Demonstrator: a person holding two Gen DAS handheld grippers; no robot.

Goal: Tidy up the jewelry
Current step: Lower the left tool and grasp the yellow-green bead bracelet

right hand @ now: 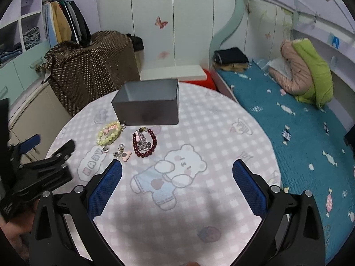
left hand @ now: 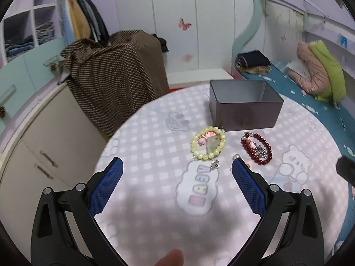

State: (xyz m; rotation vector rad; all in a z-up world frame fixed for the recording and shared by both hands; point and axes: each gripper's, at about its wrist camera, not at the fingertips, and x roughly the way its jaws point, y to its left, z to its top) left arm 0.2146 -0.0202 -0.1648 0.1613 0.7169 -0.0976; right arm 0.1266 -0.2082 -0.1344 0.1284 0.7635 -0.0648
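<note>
1. Across the round surface (right hand: 221, 133) lies a pink checked cloth printed with bears; a bed with a teal cover (right hand: 299, 133) runs along its right side, and white wardrobe doors (left hand: 177, 22) stand behind.
2. A grey open box (left hand: 244, 108) sits toward the far edge.
3. Just in front of the box lie a yellow bead bracelet (left hand: 208, 143) and, beside it, a dark red bead bracelet (left hand: 257, 150); small charms (right hand: 121, 154) lie nearer.
4. The left tongs (left hand: 177, 173) are spread wide and hold nothing, the yellow bracelet just beyond the tips.
5. The right tongs (right hand: 177, 173) gape wide, empty, both bracelets ahead to their left.
</note>
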